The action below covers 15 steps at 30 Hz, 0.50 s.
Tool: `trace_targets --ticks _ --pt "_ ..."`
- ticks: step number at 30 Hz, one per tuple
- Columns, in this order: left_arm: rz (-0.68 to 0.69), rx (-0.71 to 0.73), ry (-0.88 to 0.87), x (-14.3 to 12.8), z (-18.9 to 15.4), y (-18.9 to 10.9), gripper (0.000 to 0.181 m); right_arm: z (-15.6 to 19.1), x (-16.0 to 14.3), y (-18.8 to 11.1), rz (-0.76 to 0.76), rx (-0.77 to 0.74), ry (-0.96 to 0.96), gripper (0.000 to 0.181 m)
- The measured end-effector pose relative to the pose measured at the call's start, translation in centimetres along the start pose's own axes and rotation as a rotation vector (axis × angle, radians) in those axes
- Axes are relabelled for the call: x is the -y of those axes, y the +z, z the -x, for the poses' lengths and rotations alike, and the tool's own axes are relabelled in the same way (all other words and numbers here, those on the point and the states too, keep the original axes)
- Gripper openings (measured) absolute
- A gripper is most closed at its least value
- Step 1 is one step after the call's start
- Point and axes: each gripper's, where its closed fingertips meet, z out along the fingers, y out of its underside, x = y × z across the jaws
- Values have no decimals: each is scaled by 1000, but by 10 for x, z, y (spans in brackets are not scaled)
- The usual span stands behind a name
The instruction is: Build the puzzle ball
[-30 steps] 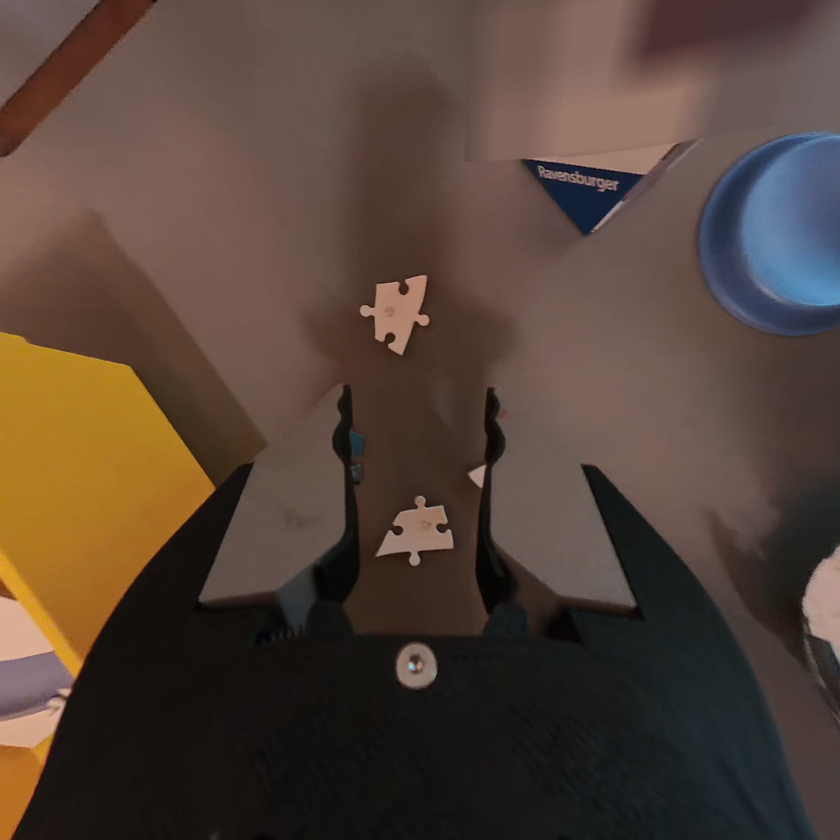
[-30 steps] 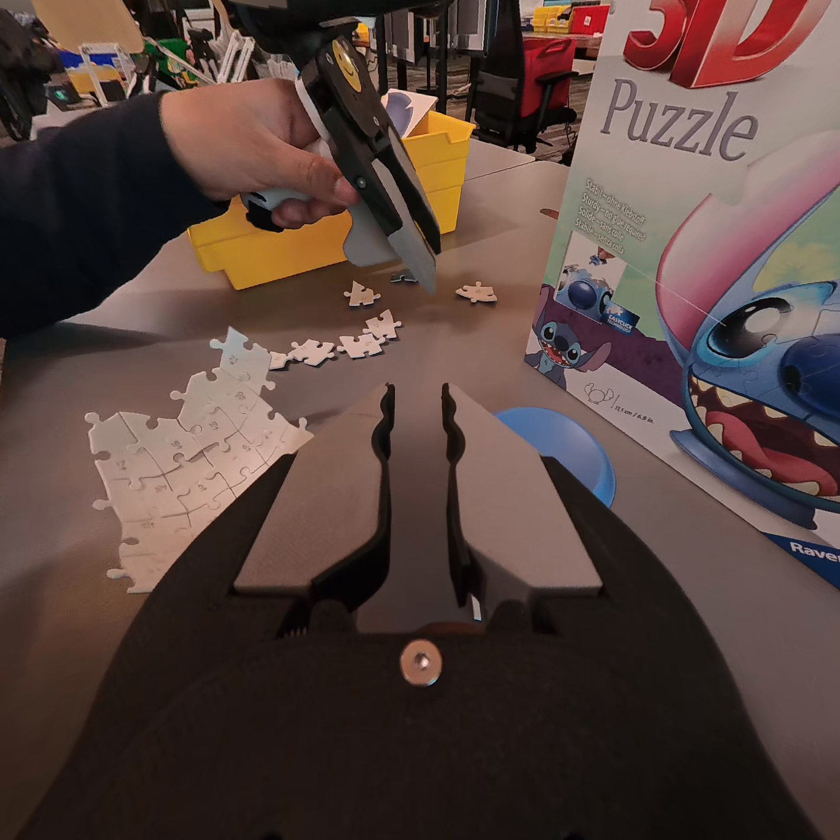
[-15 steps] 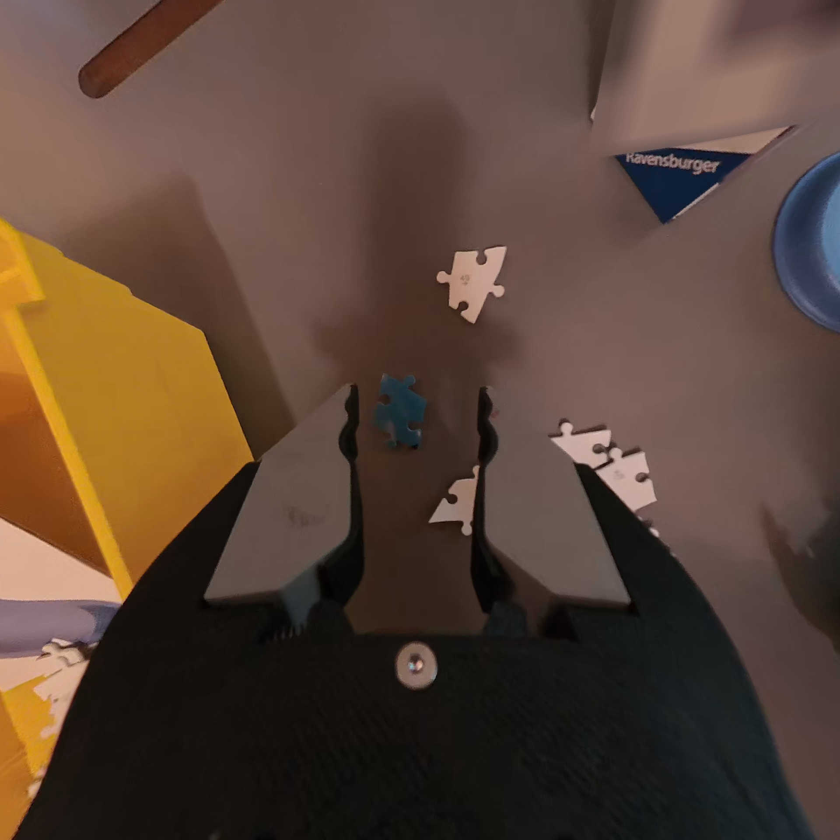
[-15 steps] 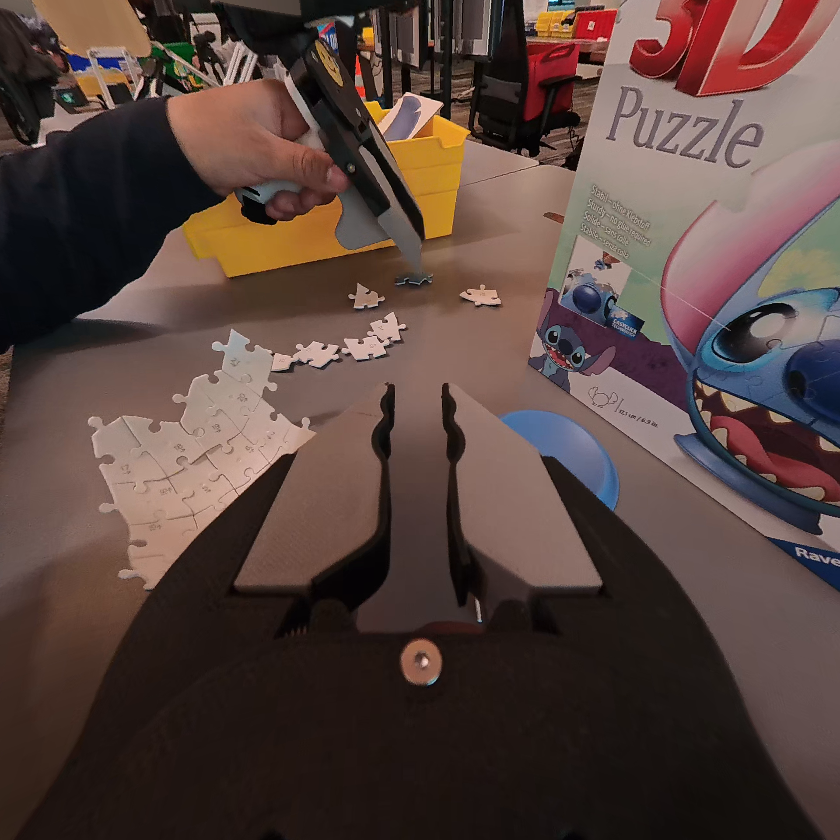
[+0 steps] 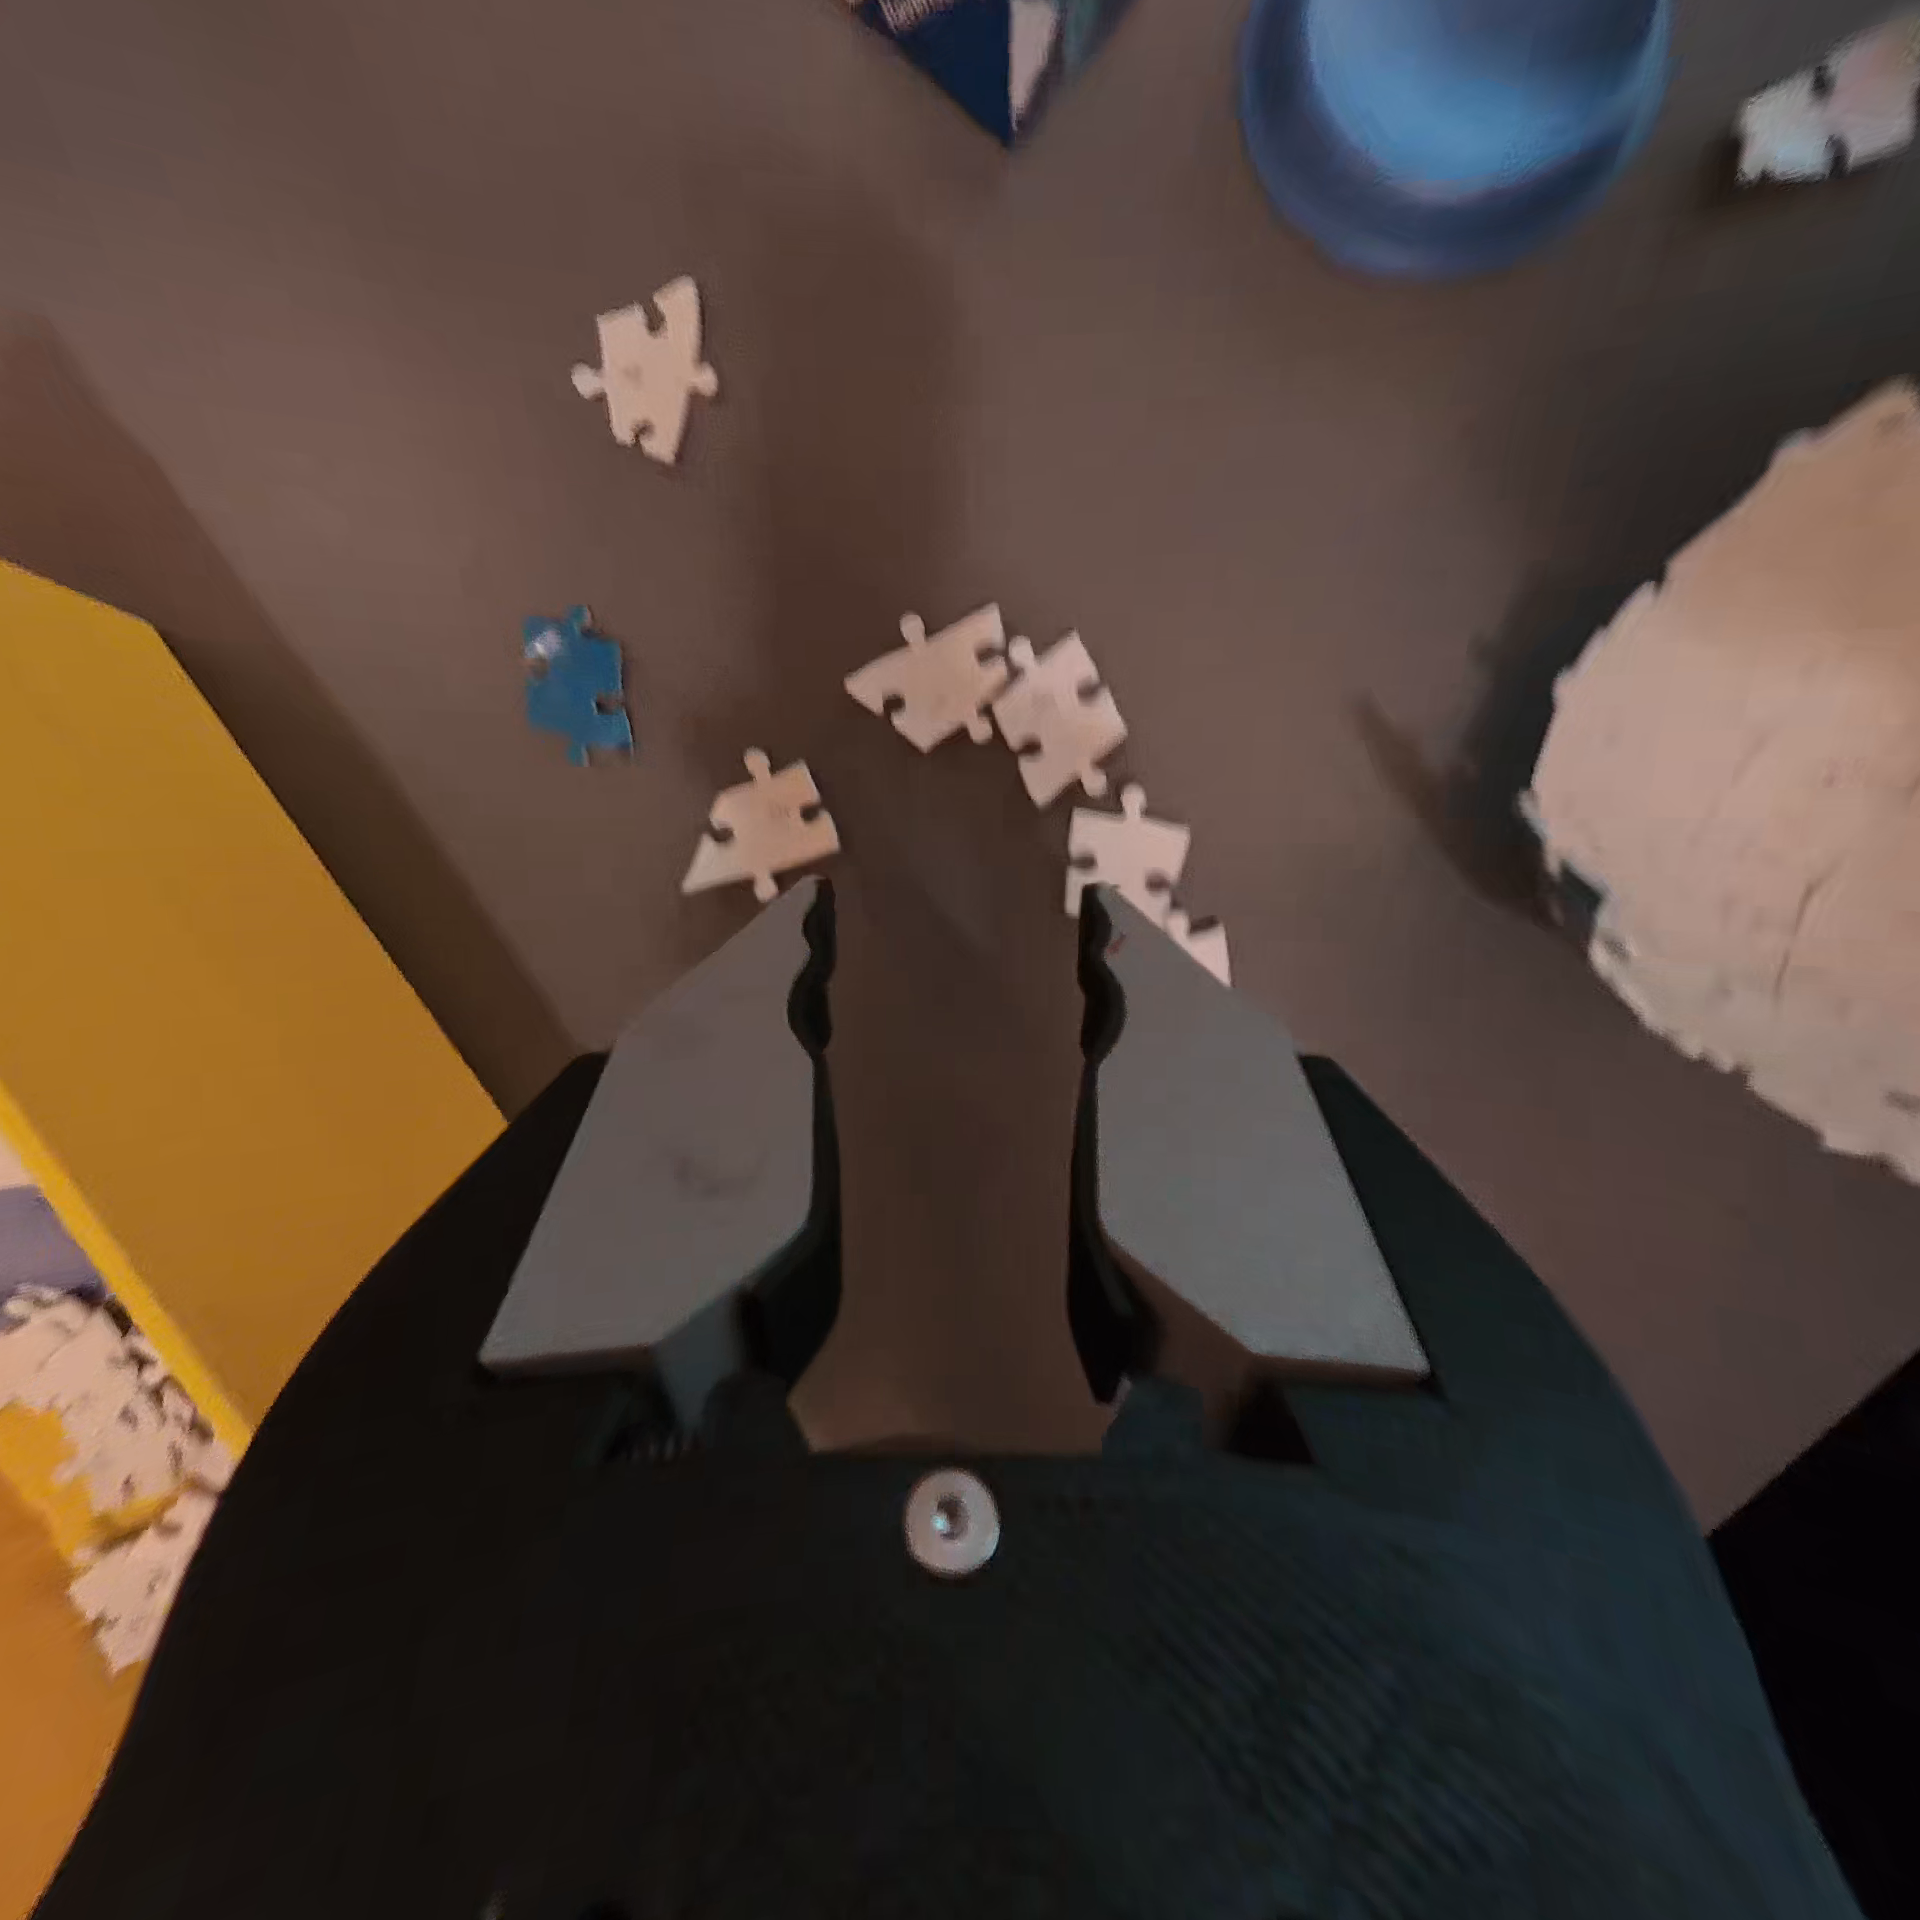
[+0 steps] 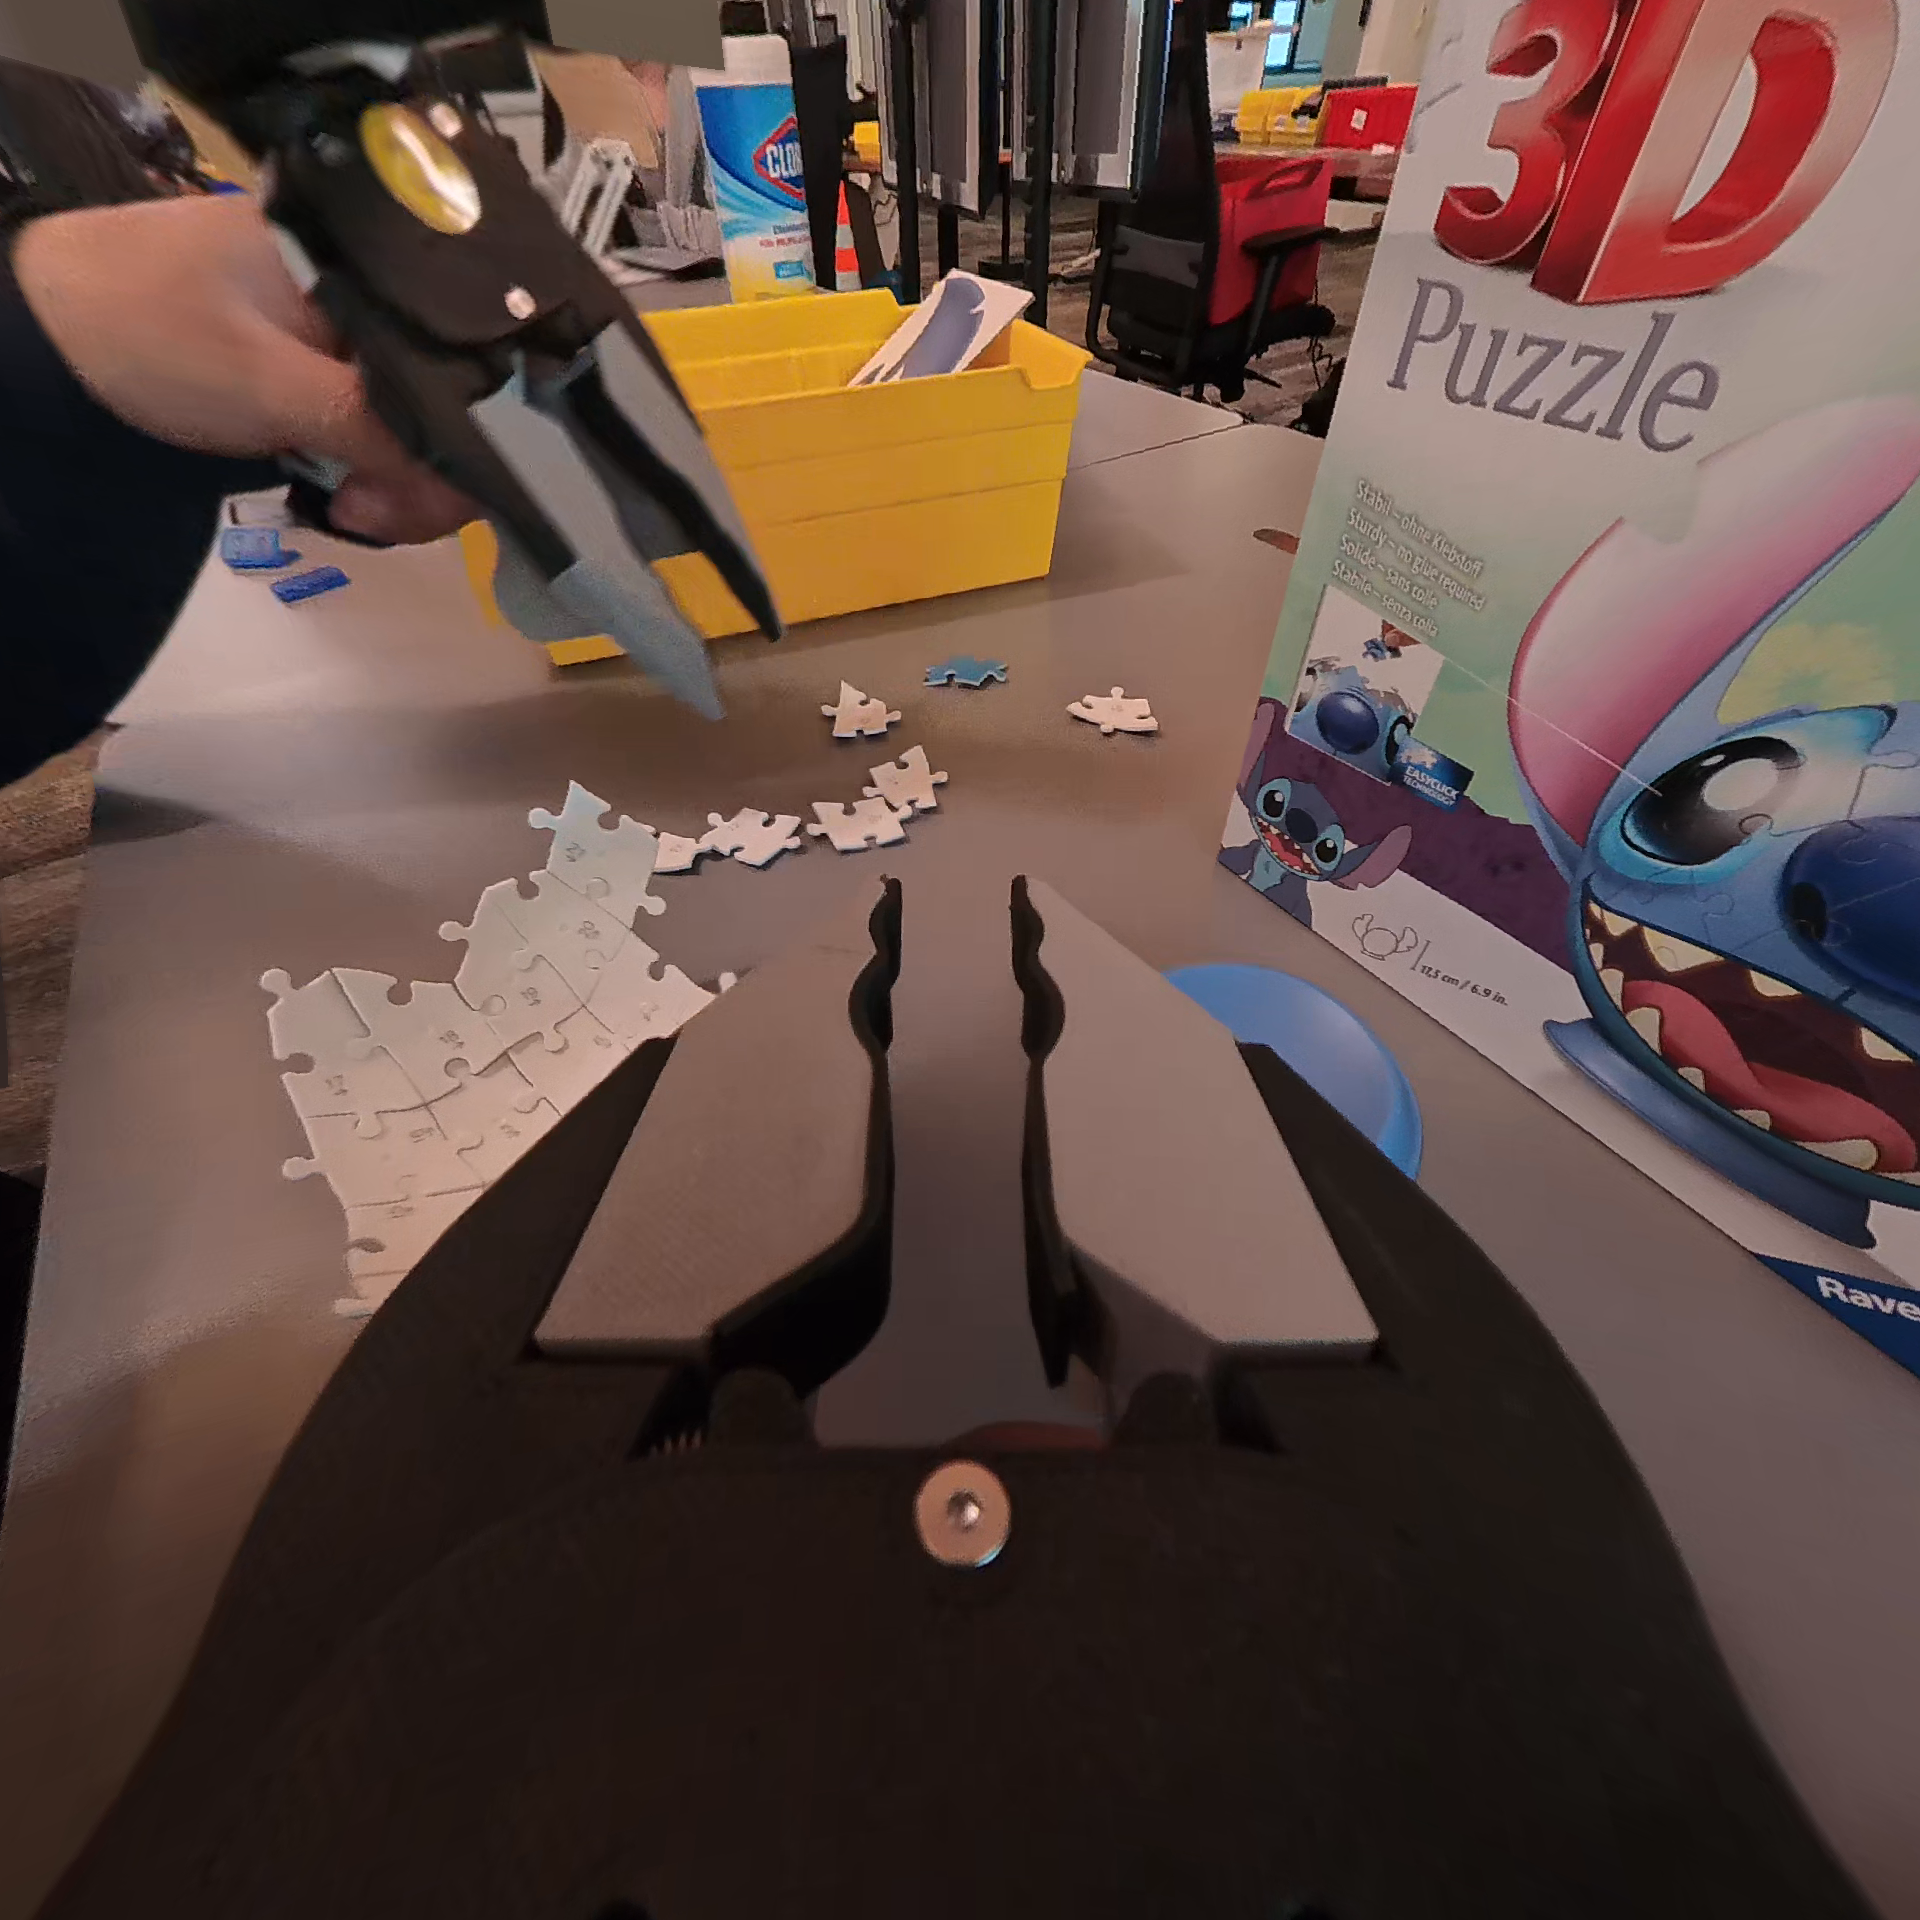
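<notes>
Puzzle pieces lie loose on the grey surface [image 6: 1039, 582], none in either hand-held gripper. I see the left hand-held gripper [image 5: 951, 909] with its jaws well apart and nothing between them, hovering above the loose white pieces [image 5: 977, 686]; the same gripper [image 6: 743, 670] shows in the right wrist view, held in a hand [image 6: 177, 343] and tilted down toward the surface. The right hand-held gripper [image 6: 951, 899] has a narrow gap between its fingers, also empty.

One blue piece [image 5: 577, 686] sits face up near the yellow bin [image 5: 156, 935], apart from the white ones. The joined sheet of pieces [image 6: 468, 1029] lies flat with its blank, numbered side up; my right gripper's body cuts off its near edge. In the left wrist view that sheet [image 5: 1745, 831] is a motion-blurred pale patch, and its edge runs out of frame.

The blue dome [image 6: 1309, 1049] is half hidden behind the right gripper; the left view shows it [image 5: 1455, 125] from above, possibly hollow, though blur makes that hard to judge.

Only the right view shows the whole puzzle box [image 6: 1621, 675], standing upright on the right. The left view catches only a dark blue corner of it [image 5: 977, 62].
</notes>
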Motion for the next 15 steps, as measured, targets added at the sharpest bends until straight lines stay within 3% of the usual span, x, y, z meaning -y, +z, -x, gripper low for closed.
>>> trace_targets --ticks 3,7,11,15 --pt "59 -37 53 -34 -26 2 51 3 3 -1 -9 9 -4 17" --pt "100 -83 39 -55 -44 17 54 5 3 -1 -9 10 -14 17" --pt "68 -116 -8 -53 -49 18 53 5 3 -1 -8 3 -18 17" --pt "42 -85 22 -48 -55 21 37 4 5 -1 -17 2 -17 17"
